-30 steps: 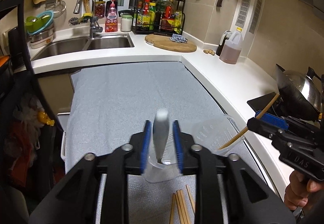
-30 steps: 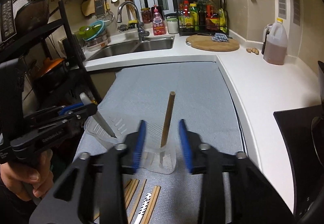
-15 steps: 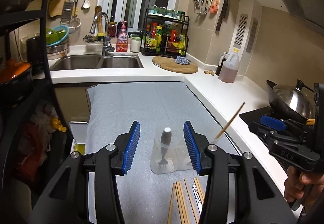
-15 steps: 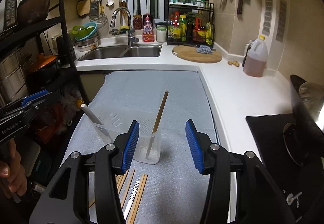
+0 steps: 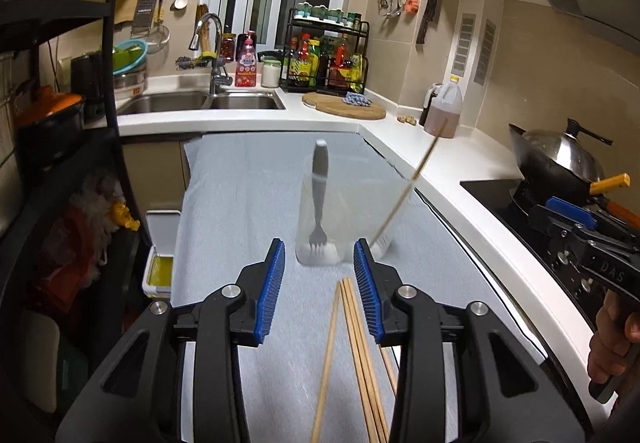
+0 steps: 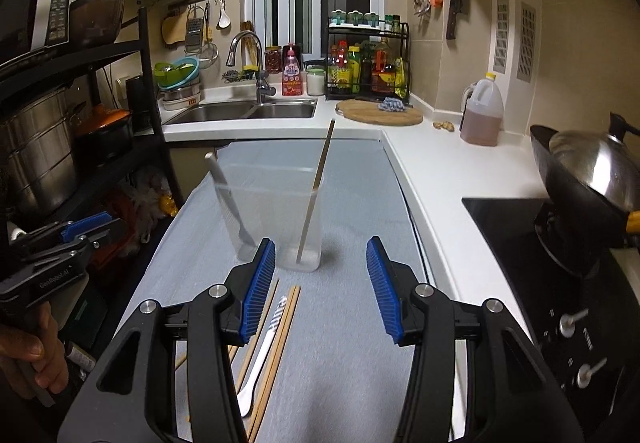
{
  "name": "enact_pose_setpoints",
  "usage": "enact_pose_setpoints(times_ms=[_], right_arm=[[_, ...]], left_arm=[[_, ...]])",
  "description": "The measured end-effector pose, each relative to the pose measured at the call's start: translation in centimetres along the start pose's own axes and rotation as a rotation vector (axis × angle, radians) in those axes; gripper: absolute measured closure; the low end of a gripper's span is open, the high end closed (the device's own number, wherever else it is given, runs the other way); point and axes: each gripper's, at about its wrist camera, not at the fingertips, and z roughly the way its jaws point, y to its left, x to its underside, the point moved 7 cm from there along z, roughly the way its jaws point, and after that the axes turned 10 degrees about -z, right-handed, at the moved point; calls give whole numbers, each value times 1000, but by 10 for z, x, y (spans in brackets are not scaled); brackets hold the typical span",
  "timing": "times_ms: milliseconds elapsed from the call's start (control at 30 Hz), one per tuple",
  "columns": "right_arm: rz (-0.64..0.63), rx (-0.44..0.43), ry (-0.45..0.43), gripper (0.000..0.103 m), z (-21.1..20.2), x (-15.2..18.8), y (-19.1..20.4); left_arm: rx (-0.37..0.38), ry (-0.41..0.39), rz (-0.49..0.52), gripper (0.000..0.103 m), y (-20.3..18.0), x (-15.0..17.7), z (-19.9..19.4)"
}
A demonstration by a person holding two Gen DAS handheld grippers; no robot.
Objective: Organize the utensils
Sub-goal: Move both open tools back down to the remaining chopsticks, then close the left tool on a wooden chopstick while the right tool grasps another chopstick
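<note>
A clear plastic cup (image 5: 352, 199) (image 6: 276, 211) stands on the grey mat. A white-handled fork (image 5: 319, 199) (image 6: 228, 199) stands tines-down in it, and one wooden chopstick (image 5: 404, 195) (image 6: 314, 195) leans in it. Several loose chopsticks (image 5: 360, 359) (image 6: 276, 347) and a white utensil (image 6: 262, 355) lie on the mat in front of the cup. My left gripper (image 5: 319, 283) is open and empty, just short of the cup. My right gripper (image 6: 322, 283) is open and empty, also short of the cup. Each gripper shows at the edge of the other's view.
A grey mat (image 5: 248, 203) covers the counter. A wok (image 6: 580, 179) sits on the black hob at right. A sink (image 5: 200, 103), a spice rack (image 6: 366, 63), a cutting board (image 6: 378, 115) and an oil jug (image 6: 482, 115) stand at the back. A black shelf rack (image 6: 80, 123) is at left.
My left gripper has let go of the fork, which now stands in the cup. Both grippers have opened wide and drawn back from the cup.
</note>
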Motion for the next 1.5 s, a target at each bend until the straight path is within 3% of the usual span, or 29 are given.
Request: enact_pose_setpoints(times_ms=[367,467,533,567,900,1167,1500], right_arm=[[5,-12,30,56,-16,49,31],[19,-28,37,68,-17,61,35],[49,-74,51,92,-12,74,37],[68,-94,69,94,-7,83,38],[139,-188,227,92,40,160,66],[136,-204,291,92,65,178,77],[89,-186,304,89,68,182,84]], left_arm=[[-13,-9,48,78,-1,61,-15],[-10,-6,44,81,3,75,-17],[-13,0,41,81,7,84,-17],[-21,14,35,81,12,92,-15],[-58,142,-19,81,30,130,6],[-64,194,-8,81,30,146,16],[-87,262,-15,81,35,160,31]])
